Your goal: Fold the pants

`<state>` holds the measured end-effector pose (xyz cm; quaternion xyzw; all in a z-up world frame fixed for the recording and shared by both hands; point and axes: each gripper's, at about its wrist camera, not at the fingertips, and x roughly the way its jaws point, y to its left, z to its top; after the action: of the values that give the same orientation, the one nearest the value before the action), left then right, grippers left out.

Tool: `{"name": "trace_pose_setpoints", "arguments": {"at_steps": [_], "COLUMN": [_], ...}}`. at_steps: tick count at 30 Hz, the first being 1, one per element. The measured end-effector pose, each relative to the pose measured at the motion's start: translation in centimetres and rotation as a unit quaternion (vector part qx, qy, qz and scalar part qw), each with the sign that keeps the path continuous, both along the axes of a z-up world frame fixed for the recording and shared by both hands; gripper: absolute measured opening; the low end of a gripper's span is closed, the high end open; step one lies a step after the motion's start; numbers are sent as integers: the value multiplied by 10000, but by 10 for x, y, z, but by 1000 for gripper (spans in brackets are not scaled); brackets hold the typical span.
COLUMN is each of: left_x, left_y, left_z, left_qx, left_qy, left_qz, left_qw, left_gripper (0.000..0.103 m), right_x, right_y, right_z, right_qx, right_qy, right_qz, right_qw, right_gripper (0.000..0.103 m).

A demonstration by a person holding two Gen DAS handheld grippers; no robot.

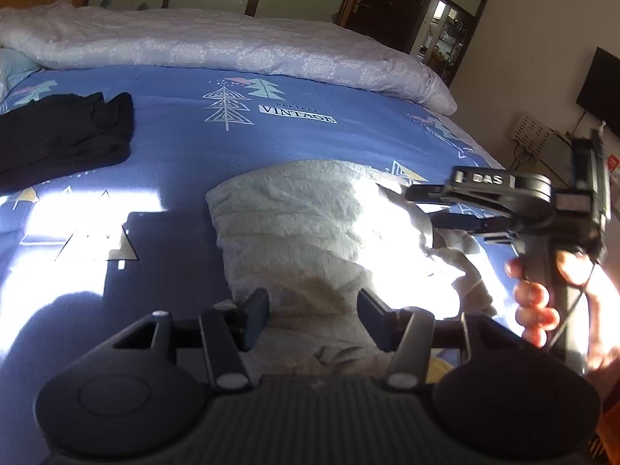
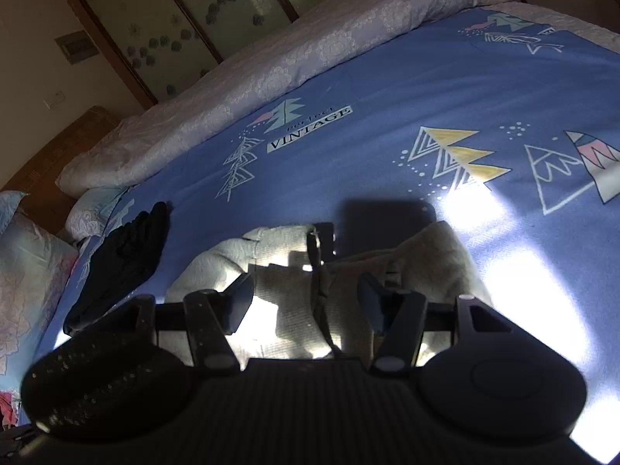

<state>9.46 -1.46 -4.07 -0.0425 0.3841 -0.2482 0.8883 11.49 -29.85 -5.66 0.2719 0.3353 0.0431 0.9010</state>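
Pale pants [image 1: 310,232] bunched on blue bedsheet [image 1: 186,147], near bed edge; left gripper [image 1: 313,319] and right gripper [image 2: 306,302] both released, jaws apart over cloth, nothing pinched; fabric looks soft, light, floppy, likely sags; best pinch at waistband or hem corners

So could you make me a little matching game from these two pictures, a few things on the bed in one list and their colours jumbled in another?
Things:
1. pants, lying under both grippers
2. dark garment, off to the side
3. bedsheet with tree prints
4. rolled quilt along the far edge

Colours:
A. blue
B. pale lilac with a white floral pattern
C. cream-white
D. black

Pairs: 1-C, 2-D, 3-A, 4-B
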Motion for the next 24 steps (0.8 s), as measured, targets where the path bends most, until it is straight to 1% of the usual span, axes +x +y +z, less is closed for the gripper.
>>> {"name": "trace_pose_setpoints", "arguments": {"at_steps": [1,2,3,4,5,6,7,8,9,10,11,12,13,14,15,16,17,18,19,21,24], "left_x": [0,1,0,-2,-3,-5,-5,-6,-5,-5,-5,-5,-6,-8,-10,-11,-11,-9,-7,-4,2], "left_y": [-2,-2,-1,1,4,7,8,8,6,4,2,1,2,5,8,12,17,22,28,39,49], "left_z": [-2,-2,-1,1,3,6,7,7,6,3,2,0,0,1,2,2,2,2,1,0,-4], "left_qx": [37,50,22,-52,-151,-227,-276,-310,-325,-304,-261,-240,-247,-290,-316,-309,-291,-293,-316,-380,-458], "left_qy": [-2,30,51,55,56,51,55,74,104,127,150,174,173,151,133,129,141,165,203,277,437], "left_qz": [-30,-58,-100,-158,-226,-270,-313,-362,-400,-399,-382,-376,-363,-365,-361,-316,-242,-170,-87,101,298], "left_qw": [10000,10000,9999,9998,9996,9994,9991,9988,9986,9987,9988,9989,9989,9988,9988,9989,9992,9993,9993,9988,9975], "left_gripper": [49,42,37,33,33,33,33,33,33,33,33,34,36,37,40,42,43,43,44,45,48], "right_x": [10,17,17,14,5,-9,-22,-32,-38,-40,-39,-39,-42,-50,-59,-66,-70,-72,-73,-67,-57], "right_y": [3,5,6,2,-7,-18,-30,-41,-49,-57,-63,-71,-77,-80,-81,-78,-74,-68,-63,-51,-40], "right_z": [-6,-12,-13,-9,0,13,23,29,31,28,21,9,0,-5,-5,-3,0,3,5,8,0], "right_qx": [-47,-119,-139,-47,157,378,487,501,400,181,74,158,395,683,817,806,728,657,610,511,480], "right_qy": [208,432,547,549,332,16,-217,-312,-327,-214,17,320,474,442,312,224,165,124,80,57,252], "right_qz": [141,219,203,145,8,-160,-376,-618,-855,-1063,-1173,-1224,-1218,-1182,-1151,-1085,-985,-878,-778,-543,-472], "right_qw": [9997,9988,9982,9984,9993,9992,9979,9963,9950,9939,9931,9918,9906,9897,9895,9906,9923,9939,9951,9972,9974], "right_gripper": [59,48,8,7,7,5,5,4,3,4,6,8,8,8,11,20,27,41,47,48,62]}}
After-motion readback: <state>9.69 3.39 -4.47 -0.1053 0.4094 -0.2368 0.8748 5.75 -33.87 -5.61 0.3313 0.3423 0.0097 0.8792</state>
